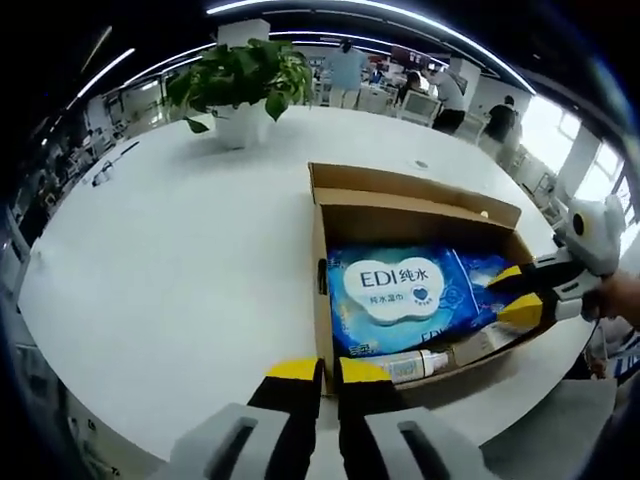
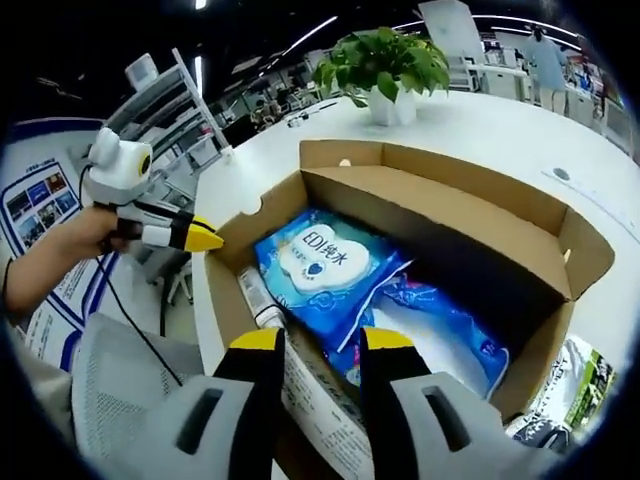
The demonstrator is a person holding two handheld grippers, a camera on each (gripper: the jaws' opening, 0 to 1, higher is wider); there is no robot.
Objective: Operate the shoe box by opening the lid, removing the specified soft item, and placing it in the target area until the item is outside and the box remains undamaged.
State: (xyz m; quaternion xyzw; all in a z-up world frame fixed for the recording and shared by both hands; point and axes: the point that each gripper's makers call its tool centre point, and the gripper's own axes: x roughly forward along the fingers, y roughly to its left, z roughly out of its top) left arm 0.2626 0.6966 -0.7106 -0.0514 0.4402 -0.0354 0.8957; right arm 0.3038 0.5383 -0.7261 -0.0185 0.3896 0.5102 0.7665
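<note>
An open brown cardboard shoe box (image 1: pixel 415 215) (image 2: pixel 450 215) lies on a white table, its lid flap folded back. Inside it a blue wet-wipes pack (image 1: pixel 400 290) (image 2: pixel 320 255) with a white label lies on top. A second blue pack (image 2: pixel 440 325) sits beside and partly under it, and a white tube (image 1: pixel 410 365) (image 2: pixel 260 295) lies along one wall. My left gripper (image 1: pixel 330 372) (image 2: pixel 205 238) hovers just outside the box, jaws together with nothing in them. My right gripper (image 2: pixel 320 340) (image 1: pixel 512 293) is open, its jaws on either side of the opposite box wall.
A potted green plant (image 1: pixel 240 80) (image 2: pixel 385 60) stands further back on the round white table (image 1: pixel 180 260) (image 2: pixel 480 125). A printed packet (image 2: pixel 572 390) lies beside the box. A grey mesh chair (image 2: pixel 110 390) stands off the table edge. People stand far behind.
</note>
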